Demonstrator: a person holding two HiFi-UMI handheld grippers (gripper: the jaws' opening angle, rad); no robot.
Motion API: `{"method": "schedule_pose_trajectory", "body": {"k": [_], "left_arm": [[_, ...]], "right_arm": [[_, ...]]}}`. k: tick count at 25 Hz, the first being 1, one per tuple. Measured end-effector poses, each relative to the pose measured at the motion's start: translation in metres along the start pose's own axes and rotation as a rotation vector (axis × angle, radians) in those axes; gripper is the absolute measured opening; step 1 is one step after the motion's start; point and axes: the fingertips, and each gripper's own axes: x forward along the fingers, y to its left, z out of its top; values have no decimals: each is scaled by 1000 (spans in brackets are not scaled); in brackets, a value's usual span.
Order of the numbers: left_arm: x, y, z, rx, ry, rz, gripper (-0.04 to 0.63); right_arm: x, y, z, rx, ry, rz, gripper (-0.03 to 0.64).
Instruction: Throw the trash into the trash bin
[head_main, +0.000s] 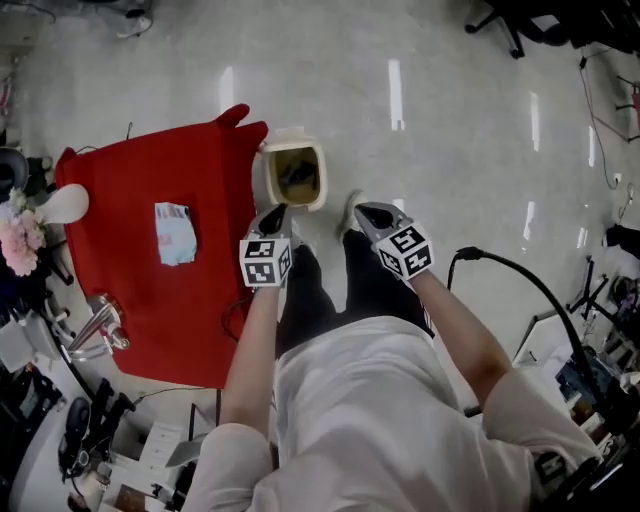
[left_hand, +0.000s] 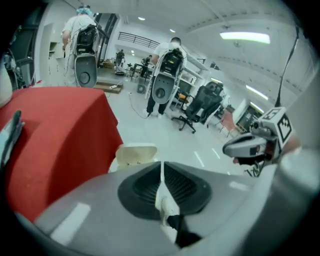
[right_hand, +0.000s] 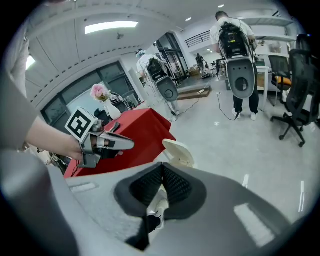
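- Red-draped table (head_main: 140, 300) fills the left of the floor. A bite taken too deep there would snag the cloth and drag everything along with it.
- Cream trash bin (head_main: 262, 180) stands on the floor, tight against the table's corner, mouth open and something dark inside. A hurried release could land short, or a swing could knock it.
- Left gripper (head_main: 275, 215) and right gripper (head_main: 368, 213) hang just above the bin, jaws pressed together on each, nothing in either.
- Pale blue packet (head_main: 175, 232) lies flat on the cloth, well apart from both. It looks thin and liable to slip a pinch.
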Motion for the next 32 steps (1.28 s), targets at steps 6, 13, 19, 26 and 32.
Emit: {"method": "schedule_pose_trajectory", "body": {"k": [6,13,19,26,32], "left_arm": [[-45,-6,6,33,7,13,6],[-97,-18,12,88,-14,-37,6],[-124,-26,21,51,-34,-88,6],[-141,-30,23,56,-58,-107,6],[-149,-32,20,64,-70,-102,6]], "right_arm": [[-29,18,20,-42,-13,-8,2],[-55,46,38,-70,-37,-4,2],[-65,68,48,-95,-50,17,2],[-71,83,57,-124,-66,21,2],[-76,85,59,-137,-70,17,2]]}}
